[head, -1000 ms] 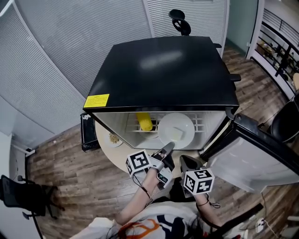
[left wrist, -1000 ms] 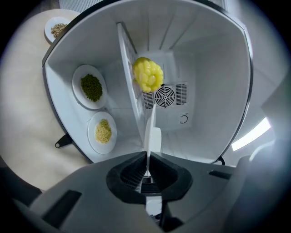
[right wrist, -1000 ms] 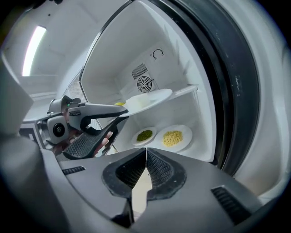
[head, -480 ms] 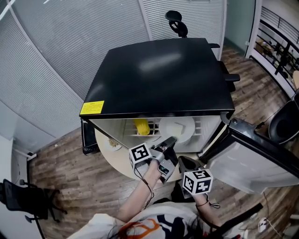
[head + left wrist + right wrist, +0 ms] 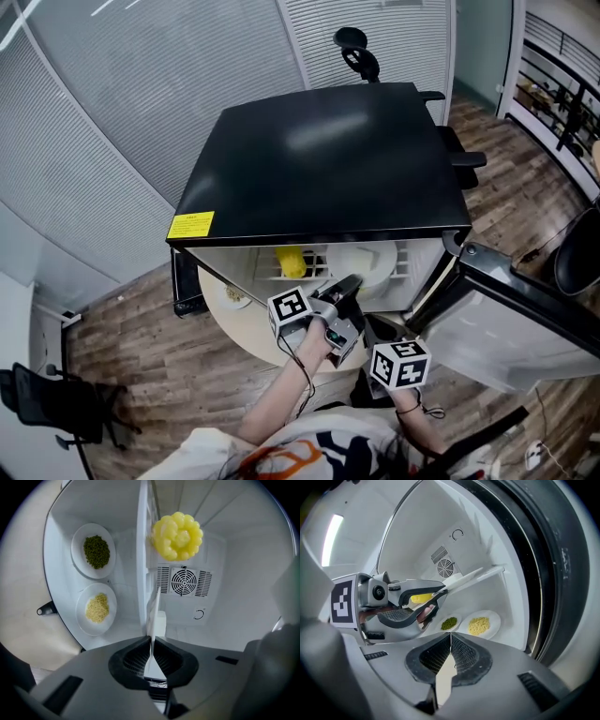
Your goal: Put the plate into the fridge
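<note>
Open fridge [image 5: 328, 159], plate [image 5: 367, 262] partly inside, ahead of the left tool [image 5: 151, 645].
Plate likely stiff, slick, breakable; left tool pinches its near rim, right tool [image 5: 450, 641] closed on nothing.

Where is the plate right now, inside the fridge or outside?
Mostly inside: the plate sits over the wire shelf of the fridge, its near edge clamped in the left tongs.

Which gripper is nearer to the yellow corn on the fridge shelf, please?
Left. The left gripper is at the fridge shelf, holding the plate beside the yellow corn; the right gripper sits farther back, outside the opening.
</note>
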Available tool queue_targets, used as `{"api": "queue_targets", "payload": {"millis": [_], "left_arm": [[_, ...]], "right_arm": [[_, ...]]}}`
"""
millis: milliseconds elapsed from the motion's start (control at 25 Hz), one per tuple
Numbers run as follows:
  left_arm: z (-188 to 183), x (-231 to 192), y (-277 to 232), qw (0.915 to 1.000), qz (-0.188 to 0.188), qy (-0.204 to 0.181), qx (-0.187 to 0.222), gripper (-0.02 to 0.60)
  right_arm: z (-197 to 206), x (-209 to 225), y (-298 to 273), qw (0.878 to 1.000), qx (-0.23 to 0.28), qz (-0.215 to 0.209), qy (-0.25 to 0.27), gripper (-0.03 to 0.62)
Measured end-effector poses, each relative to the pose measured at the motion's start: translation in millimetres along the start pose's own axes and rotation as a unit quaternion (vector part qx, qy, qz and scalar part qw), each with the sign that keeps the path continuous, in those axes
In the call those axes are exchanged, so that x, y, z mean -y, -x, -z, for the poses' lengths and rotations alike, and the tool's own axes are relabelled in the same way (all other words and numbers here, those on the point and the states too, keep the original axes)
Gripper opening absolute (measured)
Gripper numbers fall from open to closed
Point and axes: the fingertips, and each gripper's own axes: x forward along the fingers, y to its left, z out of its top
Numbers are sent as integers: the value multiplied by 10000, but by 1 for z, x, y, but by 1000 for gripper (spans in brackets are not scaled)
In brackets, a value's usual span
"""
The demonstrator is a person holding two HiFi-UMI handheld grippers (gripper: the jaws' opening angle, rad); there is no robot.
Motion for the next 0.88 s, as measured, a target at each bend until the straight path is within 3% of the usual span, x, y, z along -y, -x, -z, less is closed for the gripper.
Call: {"api": "queue_targets", "payload": {"millis": [120,240,480,680,760,880], "left_arm": [[0,6,0,9993,180,-305,-108,42],[2,19,0,9973,429,-530,-261,162],[6,19,5,9959,279,-833,-224,339],[8,6,24,9960,248,-847,-116,337],[8,0,34,9922,75,-1236,-103,337],[15,0,49,9801,-95,-1977,-166,337]], "right_arm": [[0,-2,-1,10000,-11,-44,-28,17],[2,-4,-2,10000,-37,-58,-52,17],[7,-5,1,9999,-70,-73,-61,17],[14,-5,7,9999,-101,-73,-24,17],[18,-9,9,9999,-119,-95,-4,17],[26,-14,14,9998,-137,-122,20,17]]}}
